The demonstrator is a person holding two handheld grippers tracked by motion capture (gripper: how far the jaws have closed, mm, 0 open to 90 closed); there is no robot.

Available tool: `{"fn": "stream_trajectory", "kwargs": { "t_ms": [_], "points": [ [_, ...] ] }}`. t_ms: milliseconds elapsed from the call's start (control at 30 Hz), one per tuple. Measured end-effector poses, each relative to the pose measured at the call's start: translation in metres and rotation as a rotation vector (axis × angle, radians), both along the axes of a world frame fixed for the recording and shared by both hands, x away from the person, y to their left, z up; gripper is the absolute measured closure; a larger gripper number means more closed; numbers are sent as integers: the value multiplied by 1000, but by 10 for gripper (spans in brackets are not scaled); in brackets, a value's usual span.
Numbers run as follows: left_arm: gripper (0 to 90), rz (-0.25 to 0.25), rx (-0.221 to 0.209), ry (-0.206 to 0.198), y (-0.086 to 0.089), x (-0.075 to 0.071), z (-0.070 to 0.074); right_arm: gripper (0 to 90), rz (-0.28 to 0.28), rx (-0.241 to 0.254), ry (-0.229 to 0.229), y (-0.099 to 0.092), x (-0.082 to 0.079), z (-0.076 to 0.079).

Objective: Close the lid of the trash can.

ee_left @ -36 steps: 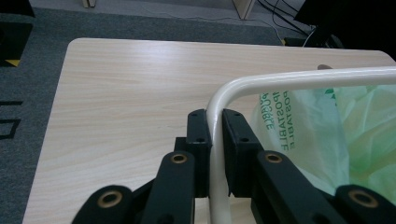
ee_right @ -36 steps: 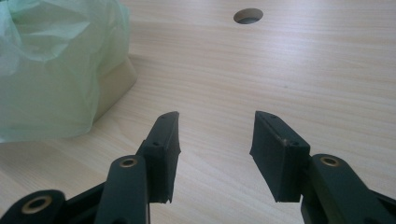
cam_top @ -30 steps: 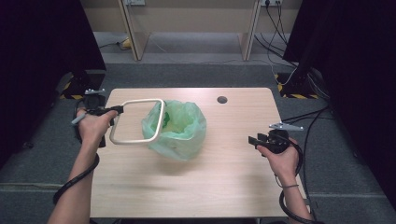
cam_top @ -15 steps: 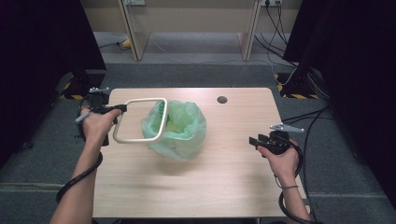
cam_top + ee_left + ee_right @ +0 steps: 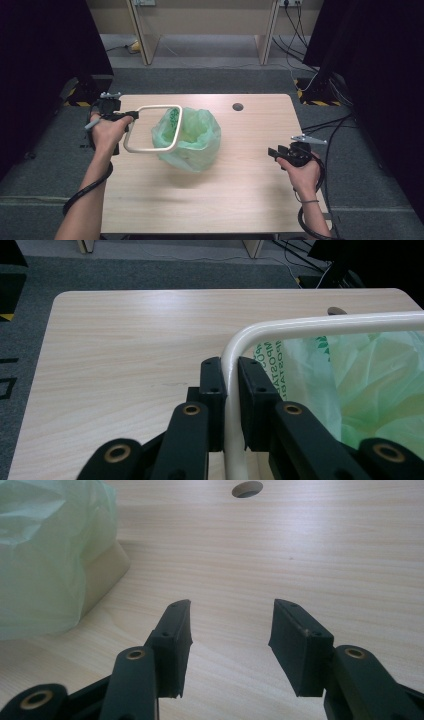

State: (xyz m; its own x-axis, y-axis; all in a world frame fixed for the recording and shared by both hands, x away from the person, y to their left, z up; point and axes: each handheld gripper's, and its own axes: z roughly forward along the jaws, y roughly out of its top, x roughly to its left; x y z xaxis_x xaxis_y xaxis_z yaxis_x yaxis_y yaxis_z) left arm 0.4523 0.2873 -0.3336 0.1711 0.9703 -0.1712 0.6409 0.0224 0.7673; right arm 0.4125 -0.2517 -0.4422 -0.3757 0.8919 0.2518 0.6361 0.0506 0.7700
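I am holding my left gripper (image 5: 131,116) out over the left side of the bench (image 5: 240,200), with my arm reaching forward, and its fingers (image 5: 212,382) are squeezing tight on the cream frame (image 5: 152,128). The frame is being held up in the air, with its far side sitting over the green bag (image 5: 192,137), which is resting near the middle of the bench. My right gripper (image 5: 274,151) is hanging low over the right side, well apart from the bag, and its fingers (image 5: 172,630) are standing open with nothing in them. Since a second ago, the frame has moved a little away from me, and my right hand has stayed put. The left gripper view is showing dark green print on the bag (image 5: 350,380). The right gripper view is showing something tan (image 5: 102,575) under the bag (image 5: 50,550).
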Motion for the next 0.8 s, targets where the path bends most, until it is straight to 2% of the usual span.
{"fn": "stream_trajectory", "kwargs": {
  "t_ms": [400,800],
  "points": [
    [814,-2,-1,-2,-3,1,0,503,-17,8,-6,0,1,-7],
    [814,-16,10,-1,-14,5,0,504,-27,18,-13,-1,0,-12]
  ]
}}
